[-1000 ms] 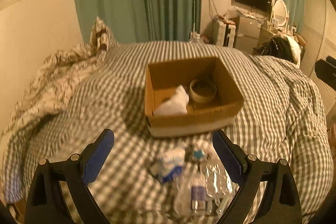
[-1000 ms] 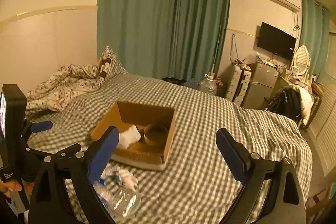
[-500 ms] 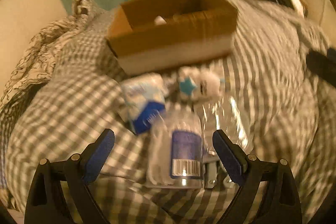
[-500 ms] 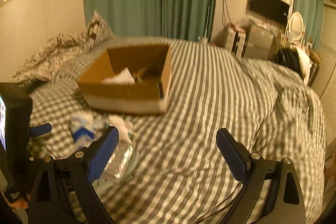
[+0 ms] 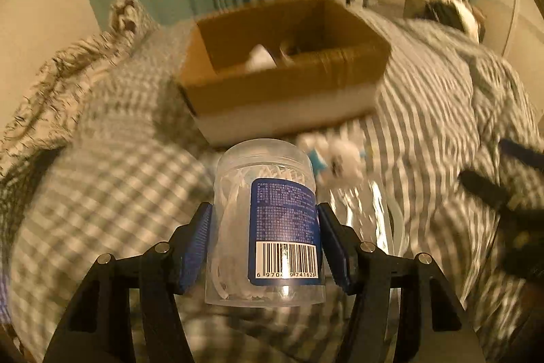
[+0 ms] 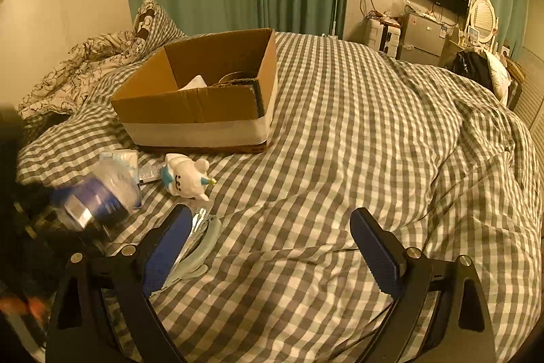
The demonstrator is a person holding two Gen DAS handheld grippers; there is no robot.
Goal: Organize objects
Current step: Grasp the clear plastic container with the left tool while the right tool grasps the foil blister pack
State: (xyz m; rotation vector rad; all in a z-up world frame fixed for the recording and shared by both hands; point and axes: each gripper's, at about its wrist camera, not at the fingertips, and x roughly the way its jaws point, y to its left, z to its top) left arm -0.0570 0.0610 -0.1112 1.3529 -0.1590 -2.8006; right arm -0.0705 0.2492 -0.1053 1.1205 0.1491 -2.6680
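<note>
In the left wrist view, the left gripper [image 5: 265,235] has its two blue pads pressed against the sides of a clear round plastic jar with a blue barcode label [image 5: 267,220], holding it on its side with its closed end pointing toward the open brown cardboard box with a white band along its base [image 5: 285,87]. The box sits just beyond the jar on the grey-and-white checked bedcover [image 5: 112,179]; something white shows inside it, too blurred to name. Between jar and box lies a small white plush toy with blue marks [image 5: 335,155], and just on the near side of that toy a crinkled silvery packet [image 5: 363,210]. The step in hand looks like carrying the jar to the box; the next move calls for lifting it above the near wall, bringing it over the opening and only then parting the pads, since the smooth jar would roll on soft bedding if it fell short. In the right wrist view, the right gripper [image 6: 270,247] is spread wide and holds nothing, hovering over bare bedcover well in front of the box, with the toy between them and to the side. The jar appears as a blur at the edge of this view, in front of the box.
</note>
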